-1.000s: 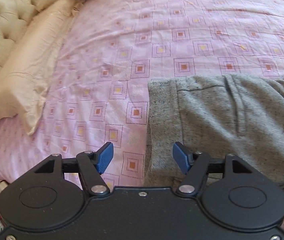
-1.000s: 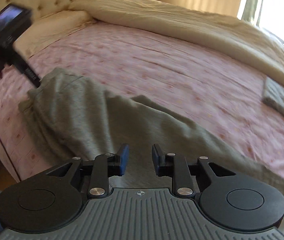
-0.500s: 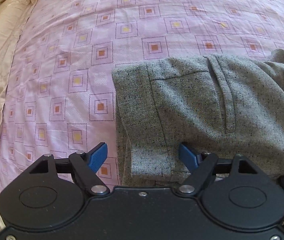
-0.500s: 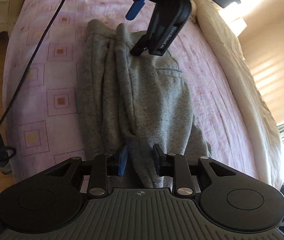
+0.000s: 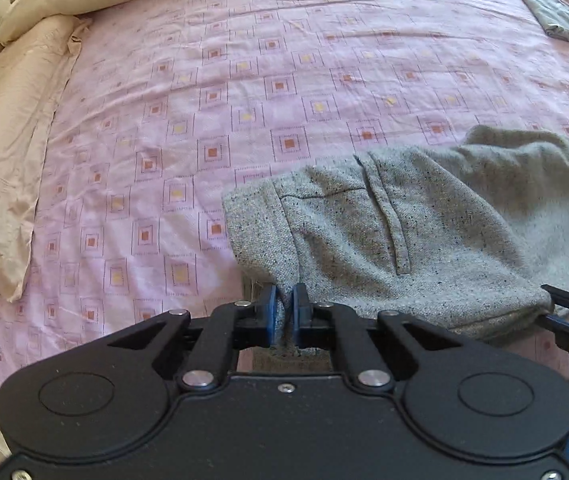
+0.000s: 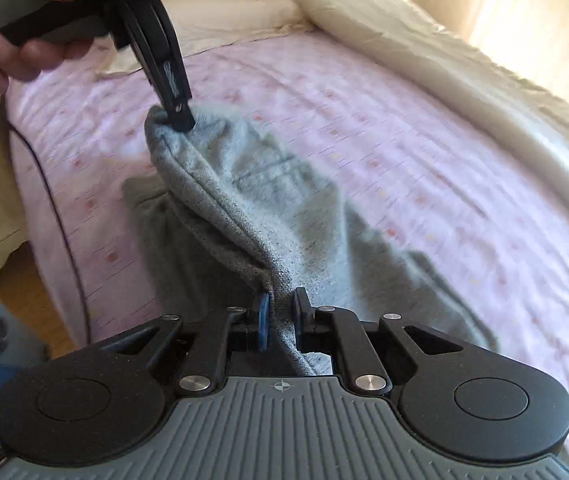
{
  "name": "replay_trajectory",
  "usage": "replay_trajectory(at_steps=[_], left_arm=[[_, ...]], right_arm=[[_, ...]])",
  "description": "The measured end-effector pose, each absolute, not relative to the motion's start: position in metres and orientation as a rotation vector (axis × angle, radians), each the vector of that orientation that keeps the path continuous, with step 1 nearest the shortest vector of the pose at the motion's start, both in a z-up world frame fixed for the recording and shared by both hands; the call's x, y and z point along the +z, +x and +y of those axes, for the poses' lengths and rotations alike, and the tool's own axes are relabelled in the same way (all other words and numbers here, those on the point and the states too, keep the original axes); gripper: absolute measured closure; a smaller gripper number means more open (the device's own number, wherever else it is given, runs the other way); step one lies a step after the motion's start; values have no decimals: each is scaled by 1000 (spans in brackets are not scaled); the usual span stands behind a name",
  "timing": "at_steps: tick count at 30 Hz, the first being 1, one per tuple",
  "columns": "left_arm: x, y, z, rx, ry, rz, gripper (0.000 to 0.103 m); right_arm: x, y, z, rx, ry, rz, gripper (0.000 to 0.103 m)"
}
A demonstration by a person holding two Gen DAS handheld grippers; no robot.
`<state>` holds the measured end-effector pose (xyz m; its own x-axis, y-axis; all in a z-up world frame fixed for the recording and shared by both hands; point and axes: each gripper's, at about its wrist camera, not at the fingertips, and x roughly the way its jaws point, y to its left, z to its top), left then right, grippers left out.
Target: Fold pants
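Half a second before, the left gripper (image 5: 283,312) had hung spread over the waistband corner of the grey pants (image 5: 384,240), which lay flat on the pink patterned bed sheet (image 5: 212,92); its jaws had just been closing, and they were now pinching that corner between the blue pads. The right gripper (image 6: 281,316) had likewise just been closing and now nipped a bunch of the same fabric farther along the near edge. From the right wrist view, the cloth between the two grips had come up off the bed in a taut ridge, while the rest trailed on the sheet. Both holds looked secure, so the pants seemed ready to be lifted and laid over for a fold, which was not yet made.
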<state>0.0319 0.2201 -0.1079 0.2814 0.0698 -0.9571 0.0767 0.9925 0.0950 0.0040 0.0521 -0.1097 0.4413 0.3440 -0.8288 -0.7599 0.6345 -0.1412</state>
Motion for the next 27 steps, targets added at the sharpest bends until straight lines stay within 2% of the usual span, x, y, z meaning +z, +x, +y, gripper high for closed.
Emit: replay_trajectory(at_steps=[6, 8, 12, 13, 17, 22, 27], left_arm=[[-157, 20, 221, 15, 172, 1400, 89], [-166, 20, 221, 24, 210, 1436, 90], [-129, 14, 230, -60, 131, 1407, 86], [-119, 16, 230, -78, 114, 1381, 83], [-96, 38, 219, -73, 85, 1255, 83], [-128, 63, 195, -57, 114, 1241, 82], [-178, 42, 189, -53, 224, 1334, 80]], right_arm=[[-161, -9, 67, 785, -664, 990, 90], [-168, -7, 69, 766, -667, 1020, 87], [-148, -7, 69, 755, -640, 1014, 85], [-140, -7, 65, 756, -617, 1011, 84], [-116, 5, 41, 718, -408, 1031, 84], [-104, 40, 19, 558, -163, 1062, 84], [-95, 77, -5, 417, -13, 1025, 84]])
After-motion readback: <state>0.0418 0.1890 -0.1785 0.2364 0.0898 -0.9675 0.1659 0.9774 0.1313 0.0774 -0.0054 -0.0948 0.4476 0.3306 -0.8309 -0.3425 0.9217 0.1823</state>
